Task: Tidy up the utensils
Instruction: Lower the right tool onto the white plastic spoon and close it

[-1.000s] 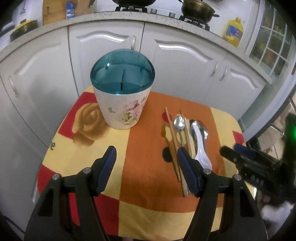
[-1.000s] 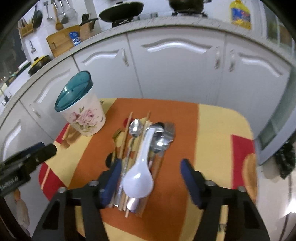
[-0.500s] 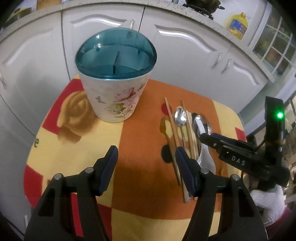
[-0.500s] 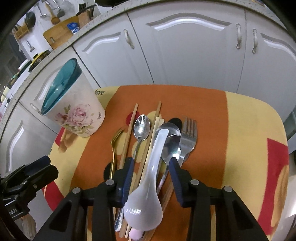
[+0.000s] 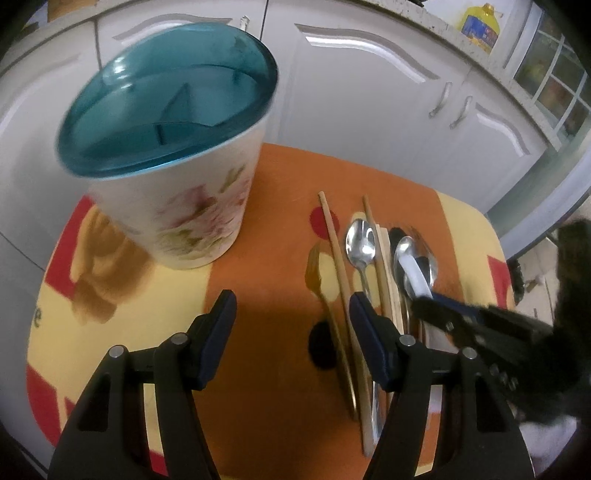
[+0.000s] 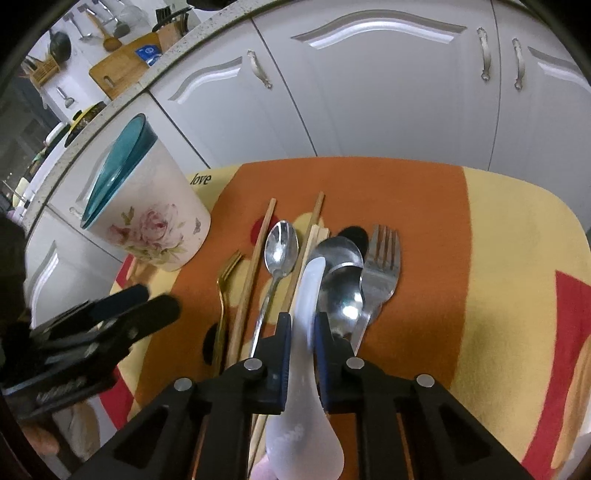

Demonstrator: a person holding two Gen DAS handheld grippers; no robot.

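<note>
A floral utensil holder [image 5: 173, 162] with a teal divided insert stands at the left of the small table; it also shows in the right wrist view [image 6: 144, 206]. Utensils lie in a row on the cloth: a gold fork [image 6: 223, 295], chopsticks [image 6: 255, 266], a steel spoon [image 6: 280, 251], a larger spoon [image 6: 340, 284], a steel fork [image 6: 382, 269]. My right gripper [image 6: 302, 325] is shut on the handle of a white ceramic spoon [image 6: 306, 387]. My left gripper [image 5: 291, 325] is open and empty, above the cloth between holder and utensils.
The table carries an orange, yellow and red cloth [image 6: 509, 258]. White kitchen cabinets [image 6: 369, 92] stand close behind it. A countertop with a cutting board [image 6: 125, 66] and an oil bottle [image 5: 480, 26] runs above them.
My right gripper moved down and closed on the white spoon's handle. My left gripper moved closer to the holder and stayed open.
</note>
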